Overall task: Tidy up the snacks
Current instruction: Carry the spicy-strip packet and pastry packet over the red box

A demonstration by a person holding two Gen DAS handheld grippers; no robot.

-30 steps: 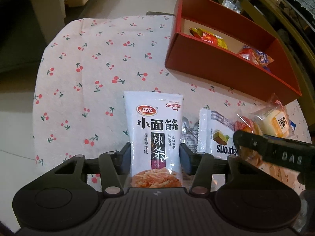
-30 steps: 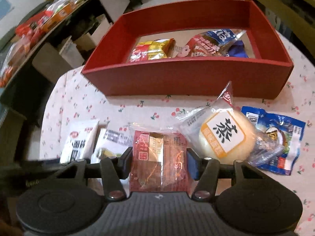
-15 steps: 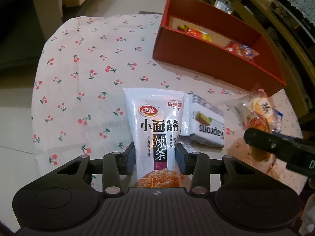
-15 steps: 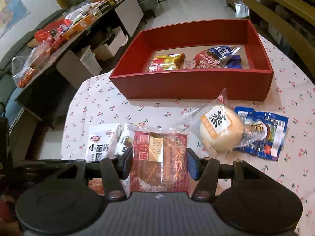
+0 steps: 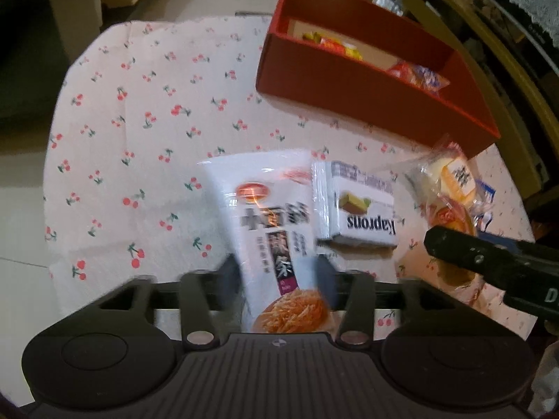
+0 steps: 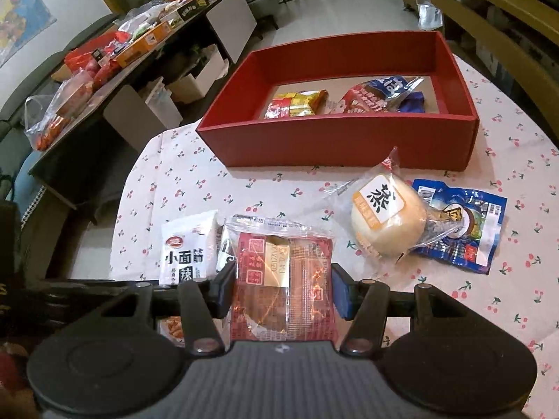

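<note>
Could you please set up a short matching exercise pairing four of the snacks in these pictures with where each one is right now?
Things:
1. red cake packet
2. white spicy-strip bag
3. yellow-and-red candy packet
4. blue packet

Places:
A. inside the red box
B. flat on the cherry tablecloth, partly under the wrapped bun
C. between the right gripper's jaws
D. between the left gripper's jaws, tilted

Pairs: 1-C, 2-D, 3-A, 4-B
</note>
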